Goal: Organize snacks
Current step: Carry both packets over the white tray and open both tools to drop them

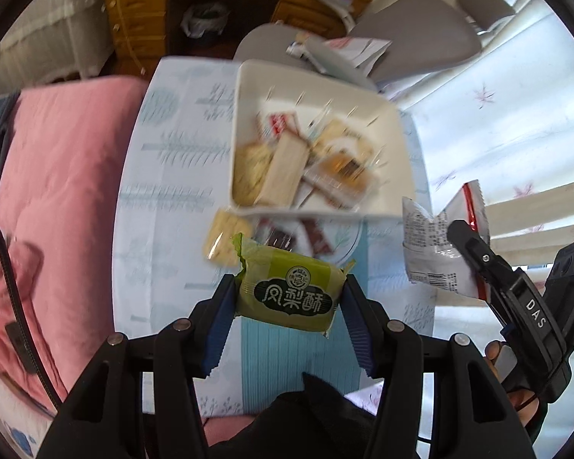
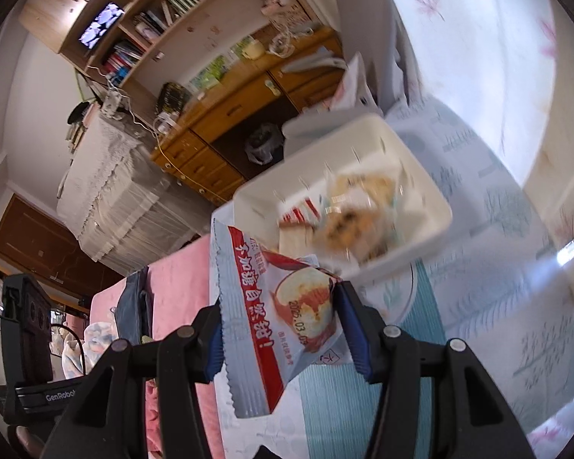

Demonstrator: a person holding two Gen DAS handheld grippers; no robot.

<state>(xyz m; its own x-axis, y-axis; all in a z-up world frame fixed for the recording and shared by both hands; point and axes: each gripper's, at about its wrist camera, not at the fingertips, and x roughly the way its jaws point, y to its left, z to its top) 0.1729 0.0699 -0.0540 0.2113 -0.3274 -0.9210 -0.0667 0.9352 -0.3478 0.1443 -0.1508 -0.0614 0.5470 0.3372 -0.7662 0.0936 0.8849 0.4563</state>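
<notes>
Left gripper clamped on a glossy green pastry packet, long axis crosswise between the pads. Right gripper gripping a crinkly white-and-red pouch, tilted, above the square white tray.

Left gripper – black arms, blue ribbed pads; silver screws

Motion blur smears the snacks in the white tray; their labels cannot be read

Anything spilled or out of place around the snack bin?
Yes: a few wrapped snacks lie on the tablecloth against the near wall of the white bin, outside it. The rest sit jumbled inside. The view is blurred; no damage visible.
</notes>
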